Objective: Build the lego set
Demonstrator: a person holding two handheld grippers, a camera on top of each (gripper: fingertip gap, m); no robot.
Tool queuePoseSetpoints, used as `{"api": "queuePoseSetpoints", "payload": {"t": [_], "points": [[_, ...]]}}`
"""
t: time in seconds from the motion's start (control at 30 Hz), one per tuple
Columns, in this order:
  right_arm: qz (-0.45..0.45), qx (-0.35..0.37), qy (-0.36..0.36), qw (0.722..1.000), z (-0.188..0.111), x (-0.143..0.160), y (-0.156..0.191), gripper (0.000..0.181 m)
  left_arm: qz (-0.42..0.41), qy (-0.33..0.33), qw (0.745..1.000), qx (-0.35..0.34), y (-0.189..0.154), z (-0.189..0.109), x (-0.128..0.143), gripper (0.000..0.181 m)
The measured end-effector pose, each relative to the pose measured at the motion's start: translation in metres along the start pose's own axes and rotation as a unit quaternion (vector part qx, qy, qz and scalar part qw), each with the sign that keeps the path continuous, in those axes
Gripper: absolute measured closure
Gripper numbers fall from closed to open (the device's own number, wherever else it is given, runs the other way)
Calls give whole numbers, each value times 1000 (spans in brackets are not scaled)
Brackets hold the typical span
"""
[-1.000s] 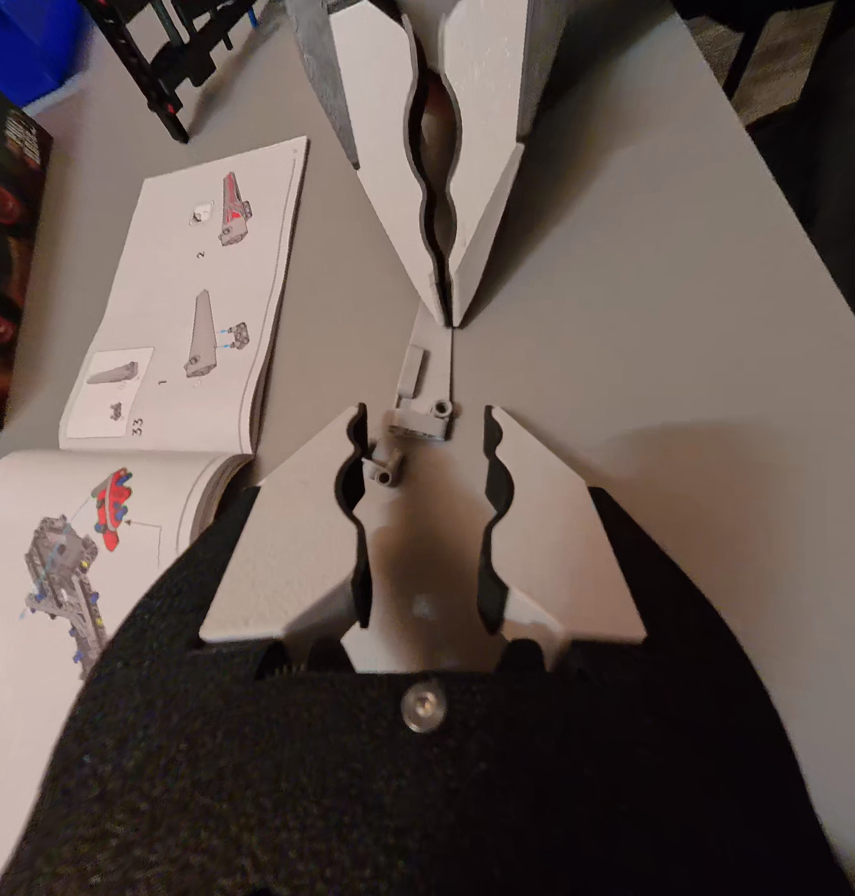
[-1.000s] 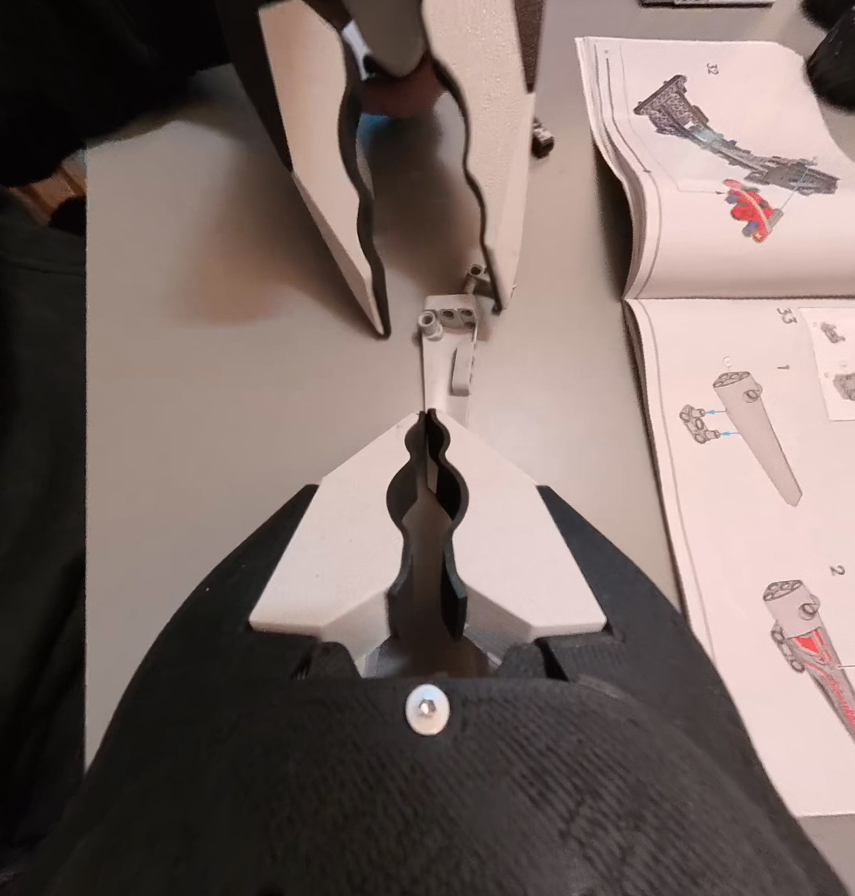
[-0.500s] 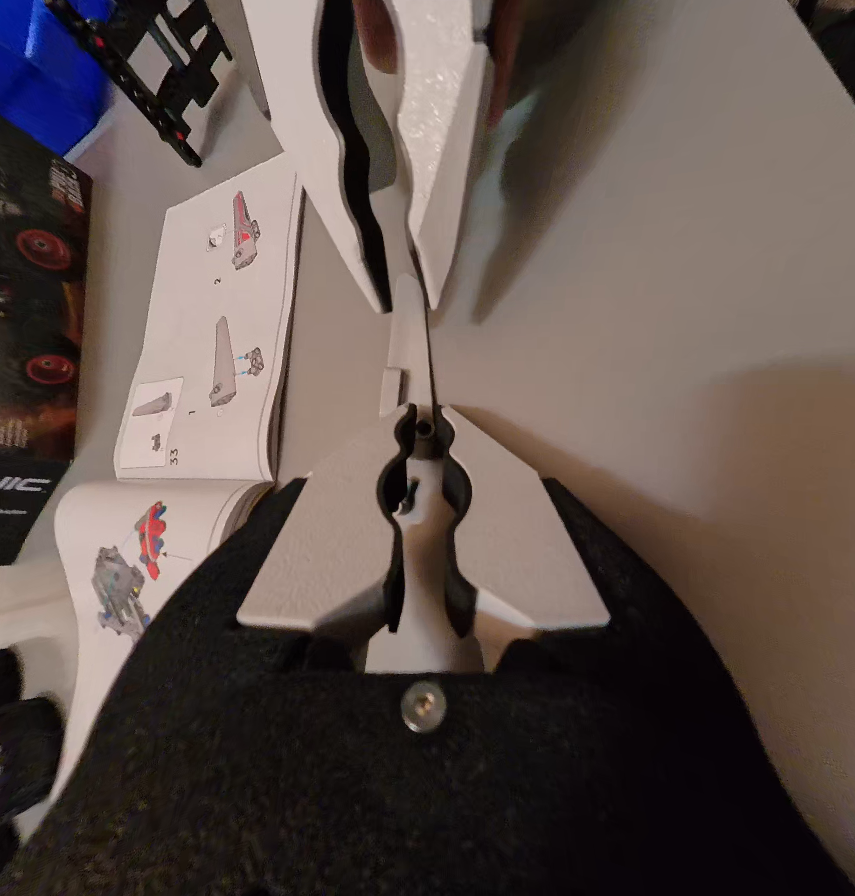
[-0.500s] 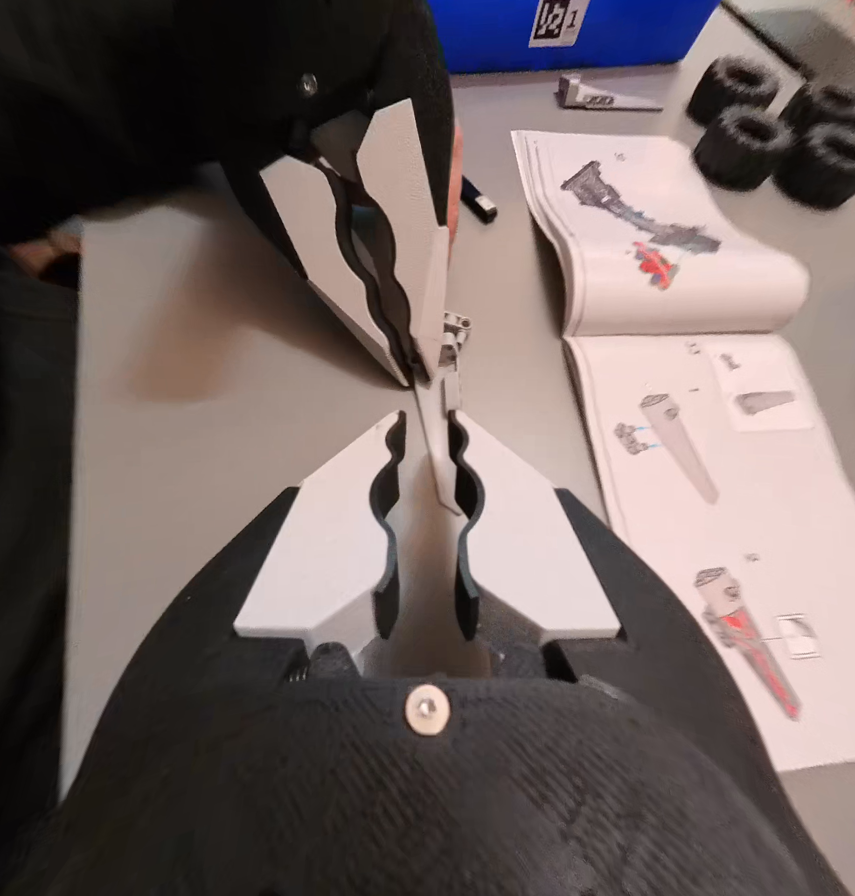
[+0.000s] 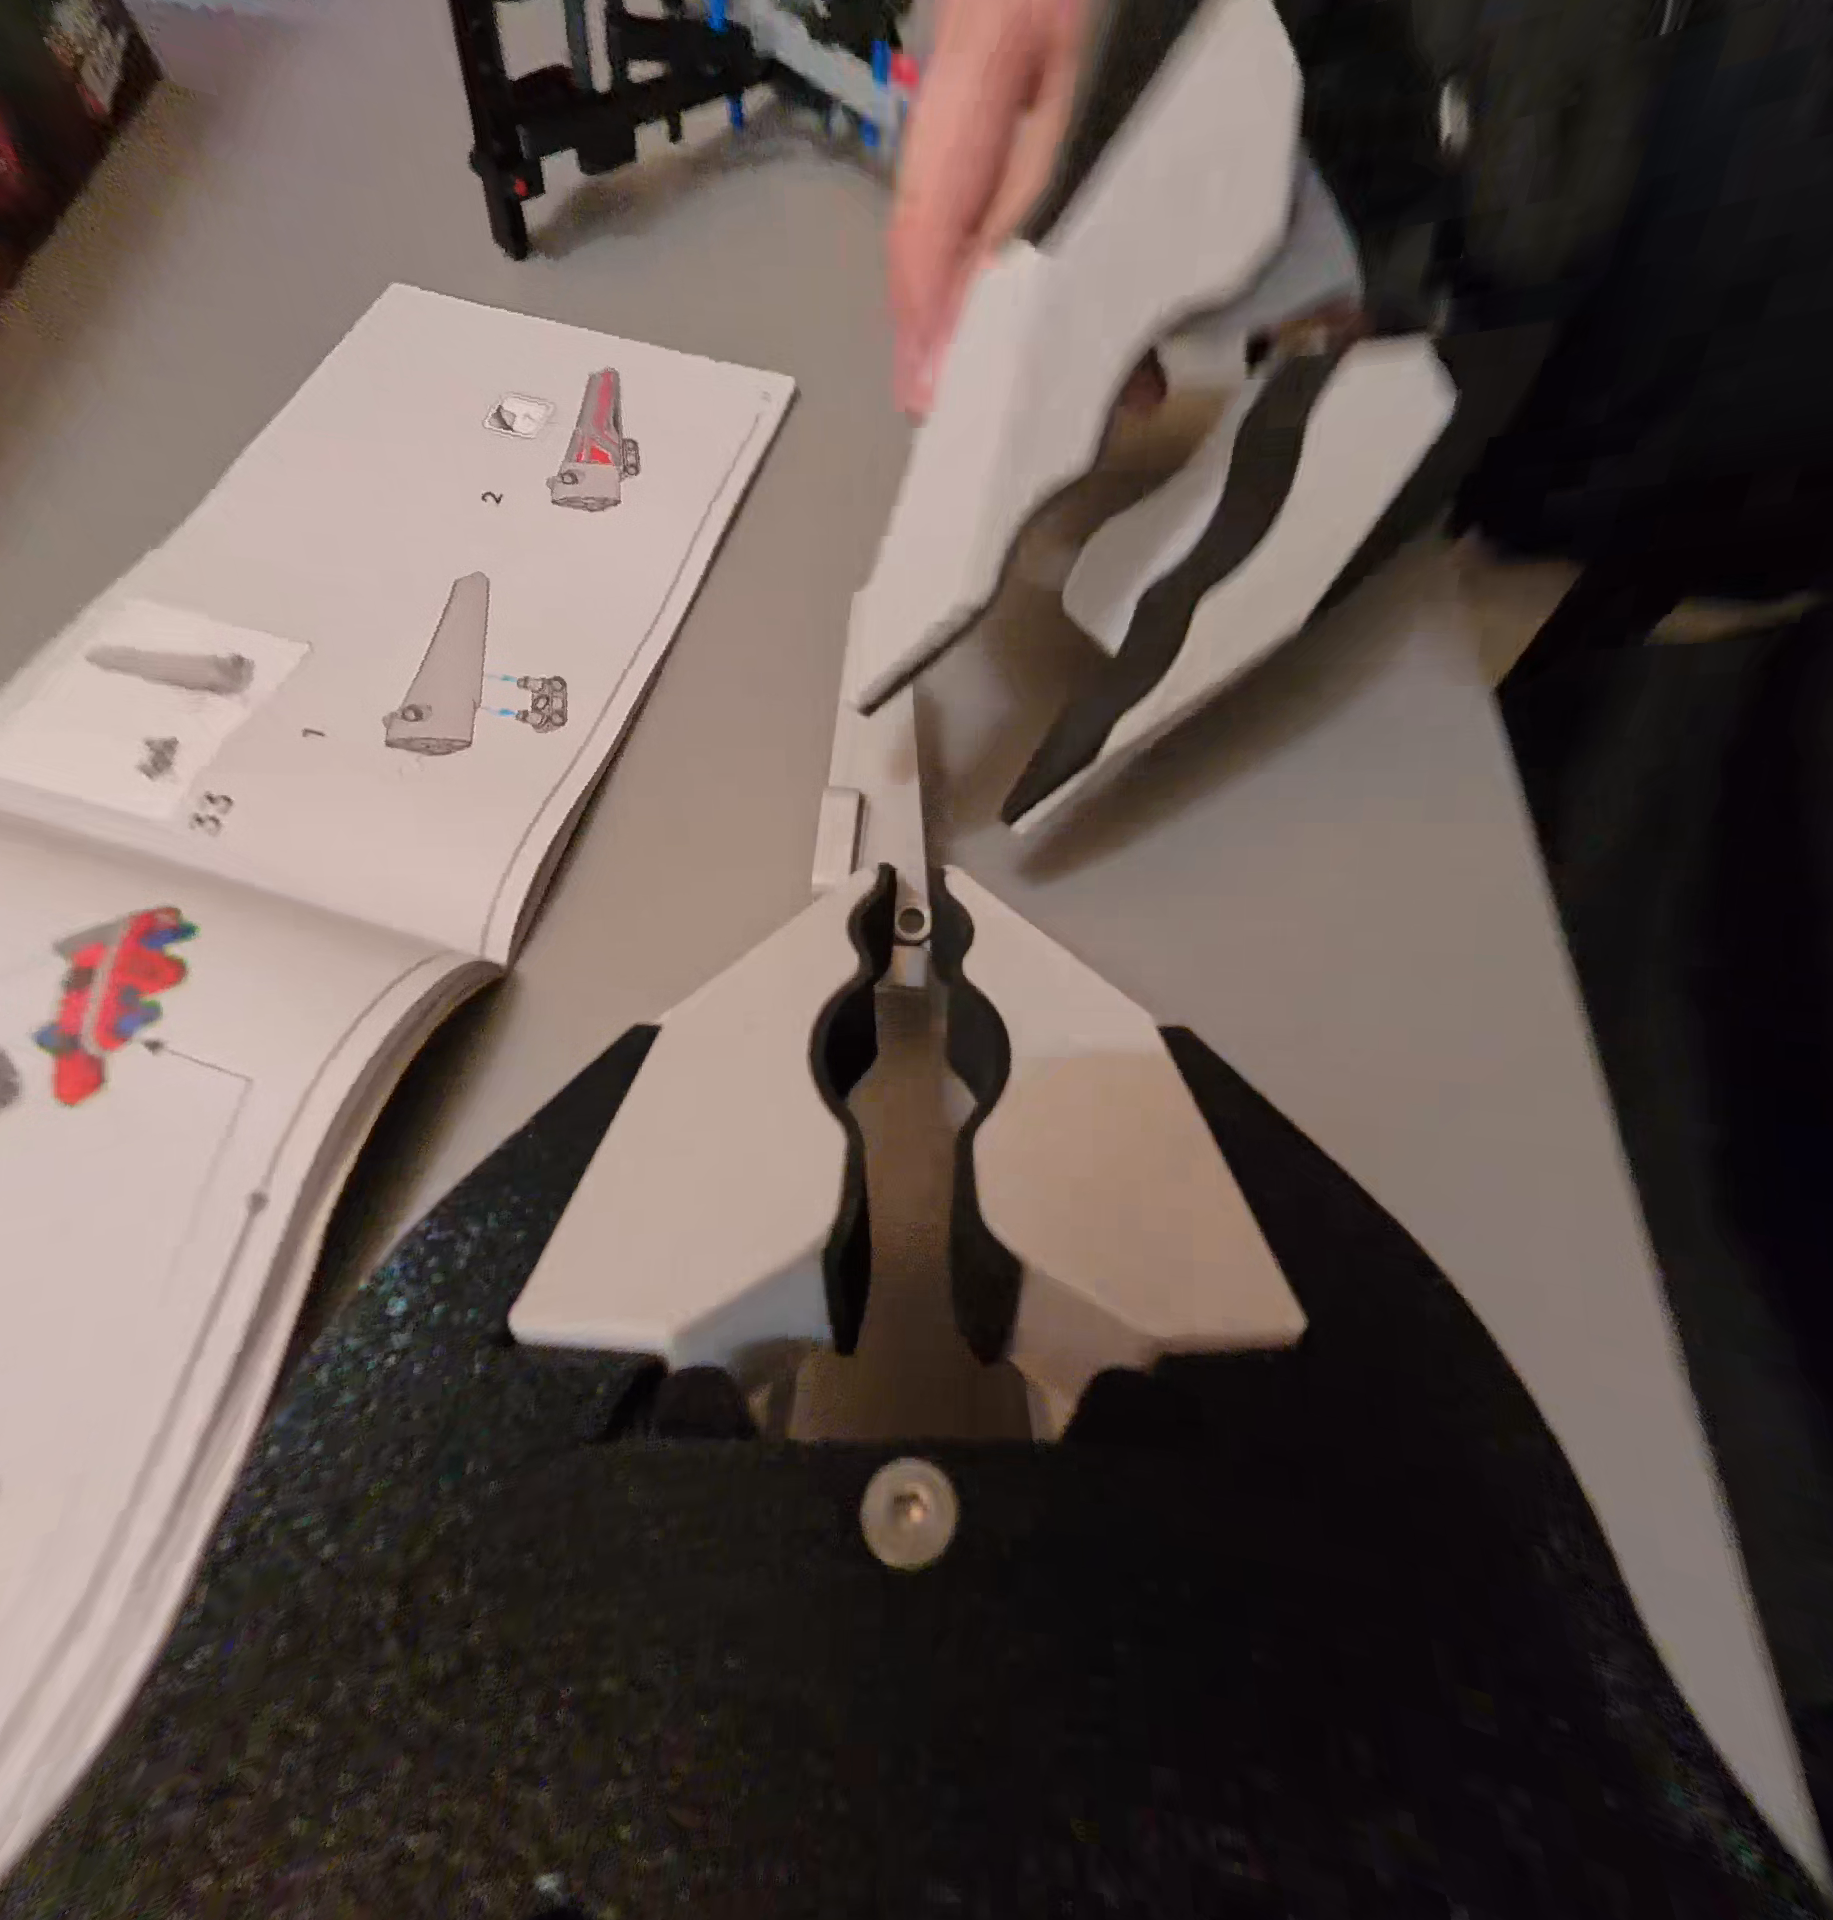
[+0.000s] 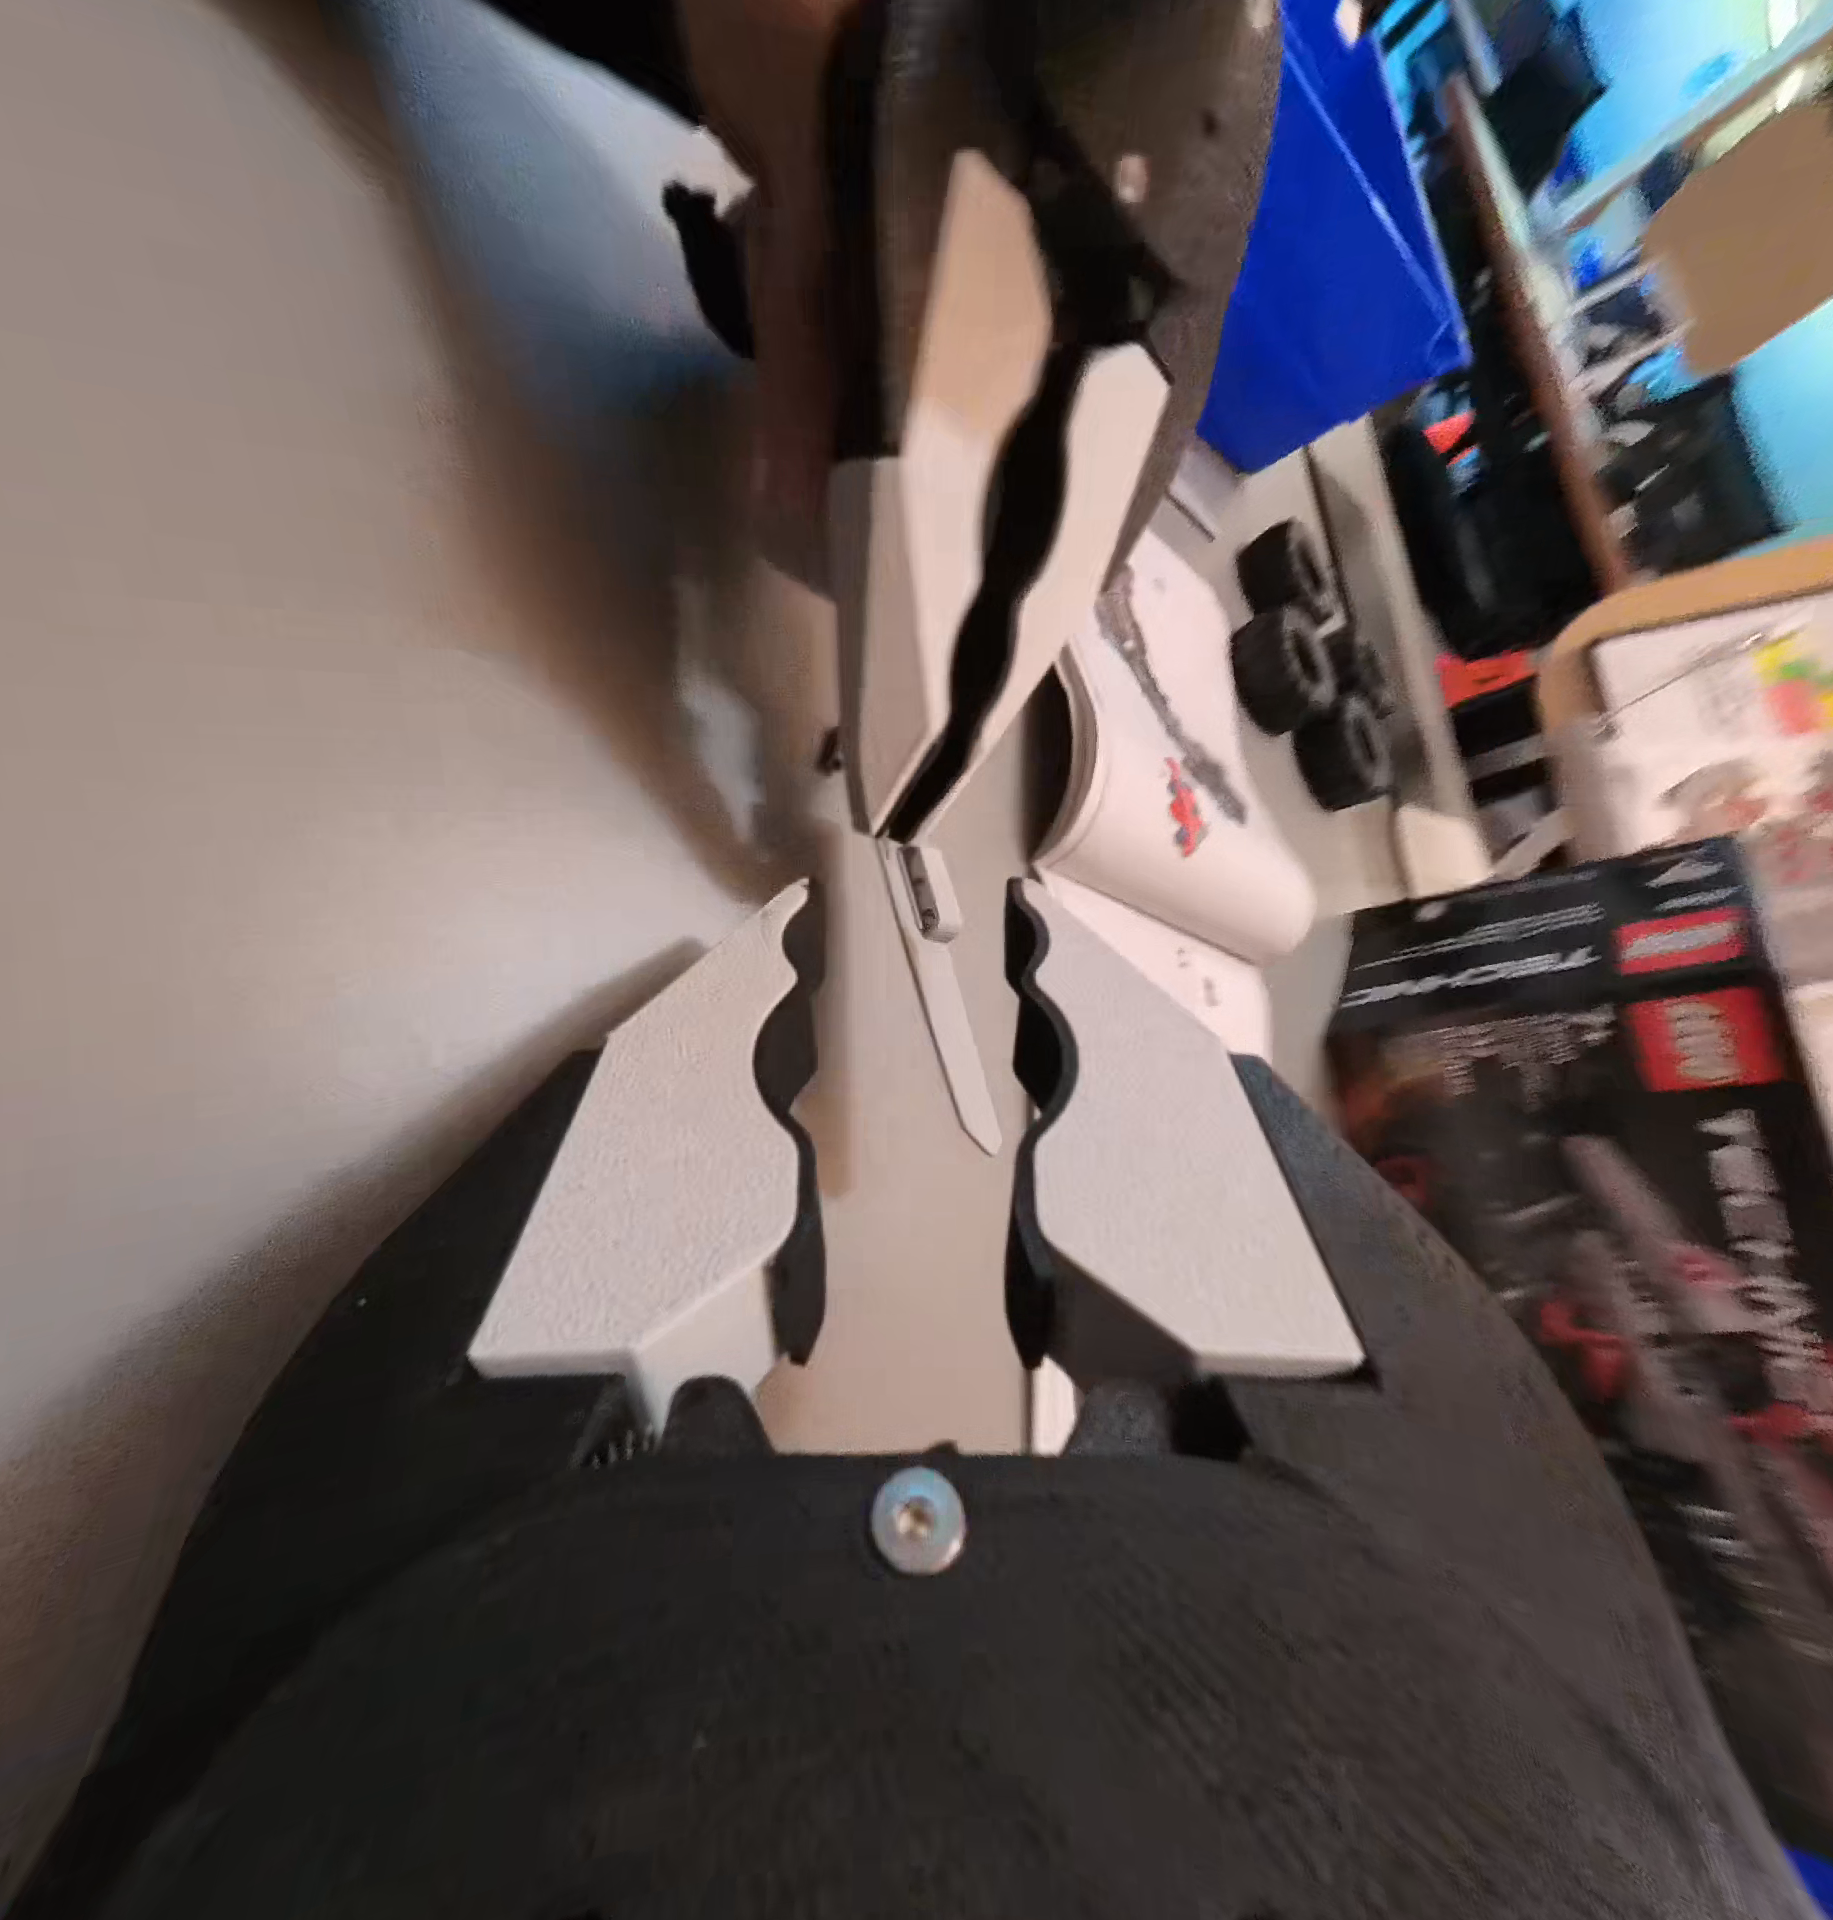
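Observation:
A long tapered grey Lego panel [image 5: 884,764] with a small grey connector [image 5: 912,921] at its near end is held in my left gripper [image 5: 910,883], which is shut on the connector end. My right gripper [image 5: 943,758] is open at the panel's far end, fingers either side of it, with a hand behind it. In the right wrist view the panel [image 6: 953,1029] runs edge-on between the open fingers of my right gripper [image 6: 910,894]. My left gripper [image 6: 896,826] is shut on its far end. The view is blurred, so I cannot tell whether the right fingers touch the panel.
An open instruction booklet [image 5: 424,623] lies left of the grippers on the grey table [image 5: 1255,935]. A black Lego frame assembly [image 5: 600,114] stands at the back. Black tyres [image 6: 1307,665], a dark set box [image 6: 1618,1143] and a blue bin [image 6: 1327,260] are beyond the booklet [image 6: 1151,810]. Left and right tips are no more than a few centimetres apart.
My left gripper closed on the connector end of the panel. My right gripper, shut on the panel a second ago, has opened. Both grippers have tilted and the right view has swung round.

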State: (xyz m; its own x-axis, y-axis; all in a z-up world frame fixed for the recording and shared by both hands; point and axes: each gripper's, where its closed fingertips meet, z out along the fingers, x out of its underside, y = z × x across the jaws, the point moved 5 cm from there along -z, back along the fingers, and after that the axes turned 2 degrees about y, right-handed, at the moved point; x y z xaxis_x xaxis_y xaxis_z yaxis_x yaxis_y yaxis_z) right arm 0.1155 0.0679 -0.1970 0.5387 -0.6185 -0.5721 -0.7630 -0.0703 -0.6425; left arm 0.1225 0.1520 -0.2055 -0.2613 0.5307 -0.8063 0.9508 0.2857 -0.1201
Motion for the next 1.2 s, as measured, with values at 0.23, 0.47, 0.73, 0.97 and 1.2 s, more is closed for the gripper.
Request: {"api": "queuePoseSetpoints", "payload": {"t": [0.23, 0.47, 0.73, 0.97, 1.2], "points": [[-150, 105, 42, 982, 15, -1, 4, 172, -120, -68, 988, 65, 2, -9, -11, 178], [-47, 181, -44, 981, -1, -5, -18, 176, -25, -169, 985, -25, 11, -34, -28, 153], [165, 126, -300, 931, -34, -38, -31, 177, 82, -240, 967, 11, -17, -38, -46, 155], [219, 48, -346, 911, -37, -41, -28, 177, 165, -254, 953, 0, -29, -41, -49, 174], [205, -5, -331, 921, -37, -37, -19, 177, 186, -212, 959, 15, -32, -38, -42, 177]]}}
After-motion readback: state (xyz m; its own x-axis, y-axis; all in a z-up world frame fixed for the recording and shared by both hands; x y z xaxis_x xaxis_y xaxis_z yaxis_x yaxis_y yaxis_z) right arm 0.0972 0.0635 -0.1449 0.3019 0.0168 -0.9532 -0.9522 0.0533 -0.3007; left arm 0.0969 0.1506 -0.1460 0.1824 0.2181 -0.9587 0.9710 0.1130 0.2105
